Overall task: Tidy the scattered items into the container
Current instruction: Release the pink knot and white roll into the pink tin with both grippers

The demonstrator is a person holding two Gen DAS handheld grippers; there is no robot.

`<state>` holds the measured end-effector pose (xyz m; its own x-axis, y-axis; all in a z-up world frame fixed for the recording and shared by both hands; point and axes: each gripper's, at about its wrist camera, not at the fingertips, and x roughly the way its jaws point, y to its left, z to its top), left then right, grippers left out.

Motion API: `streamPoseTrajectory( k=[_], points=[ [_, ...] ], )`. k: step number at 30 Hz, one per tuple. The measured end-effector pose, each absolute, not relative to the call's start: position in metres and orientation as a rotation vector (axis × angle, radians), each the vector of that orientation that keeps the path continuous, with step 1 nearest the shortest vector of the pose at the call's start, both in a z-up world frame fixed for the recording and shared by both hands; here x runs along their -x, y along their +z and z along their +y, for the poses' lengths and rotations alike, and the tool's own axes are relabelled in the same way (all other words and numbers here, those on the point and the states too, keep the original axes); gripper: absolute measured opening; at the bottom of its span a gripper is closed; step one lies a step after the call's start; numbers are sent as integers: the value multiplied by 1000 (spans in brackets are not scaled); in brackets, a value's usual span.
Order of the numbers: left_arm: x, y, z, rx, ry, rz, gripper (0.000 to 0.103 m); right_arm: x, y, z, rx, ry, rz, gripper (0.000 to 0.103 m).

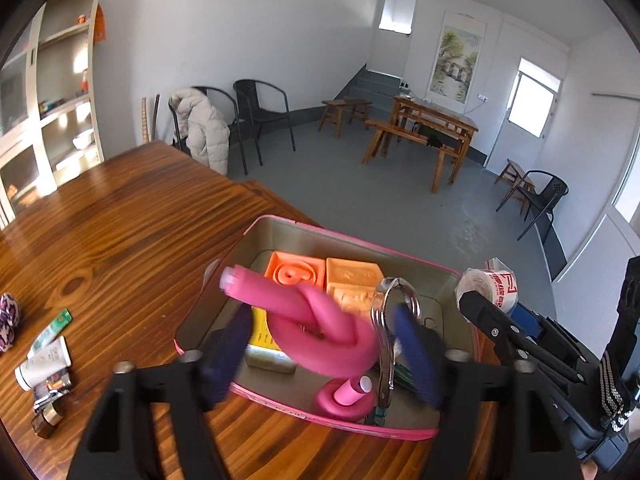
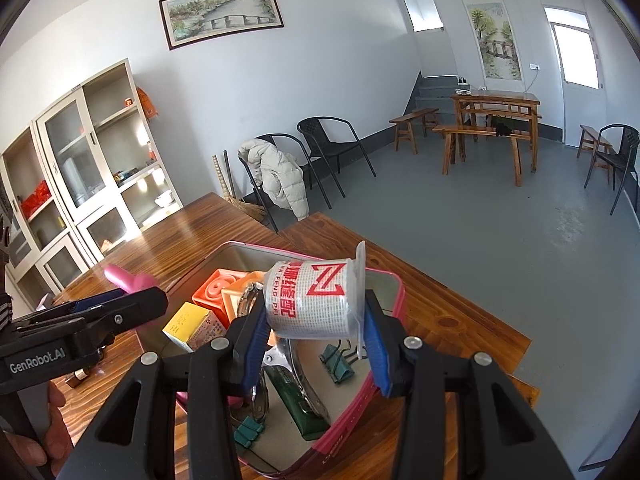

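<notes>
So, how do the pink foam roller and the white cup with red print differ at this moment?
The pink foam roller is long and bent into a knot; the white cup is short and rigid-looking. The roller lies between the open fingers of the left gripper, unpressed; the cup is clamped sideways in the right gripper. Both are over the pink tin.

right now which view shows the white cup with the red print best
The right wrist view: the white cup fills the centre, lying sideways between the right gripper pads over the pink tin, red print readable. The left wrist view catches it small at the right edge, partly hidden behind the gripper's finger.
</notes>
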<state>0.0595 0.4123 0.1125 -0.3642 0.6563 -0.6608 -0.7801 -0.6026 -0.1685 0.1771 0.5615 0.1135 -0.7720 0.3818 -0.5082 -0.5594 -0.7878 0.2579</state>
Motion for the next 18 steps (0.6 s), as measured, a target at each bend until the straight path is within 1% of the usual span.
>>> streamPoseTrajectory(
  k=[6,13,18],
  points=[
    [-44,105,390,942,2089,139,95,-177,109,564,619,2493,576,55],
    [-38,101,369,970,2123,106,95,-173,112,554,615,2514,570,57],
    [-28,96,349,1004,2148,71,95,-171,112,545,619,2536,571,62]
  ],
)
